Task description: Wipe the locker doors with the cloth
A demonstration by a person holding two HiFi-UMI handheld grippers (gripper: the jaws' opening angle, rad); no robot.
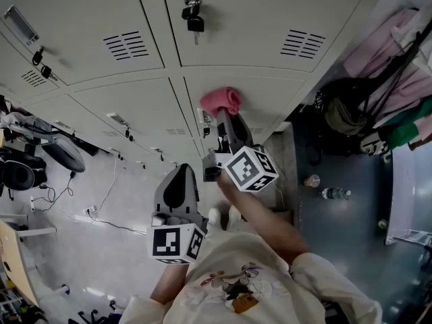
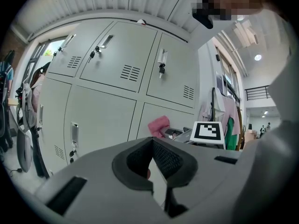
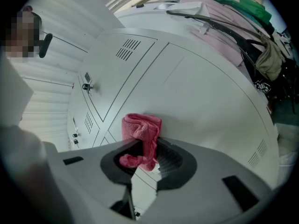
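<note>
Cloth [image 1: 221, 100], a pink bundle, sits clamped in my right gripper [image 1: 225, 116] and rests against a lower locker door [image 1: 277, 96]. My left gripper [image 1: 179, 171] hangs back from the lockers, jaws together on nothing. Most of the bundle sits outside the jaws, so I reckon a hard sweep could drag it free, or snag it on the latch [image 1: 205, 119] just beside it.

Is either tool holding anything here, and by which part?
The right tool grips the pink cloth by its bunched lower end; the left tool holds nothing.
</note>
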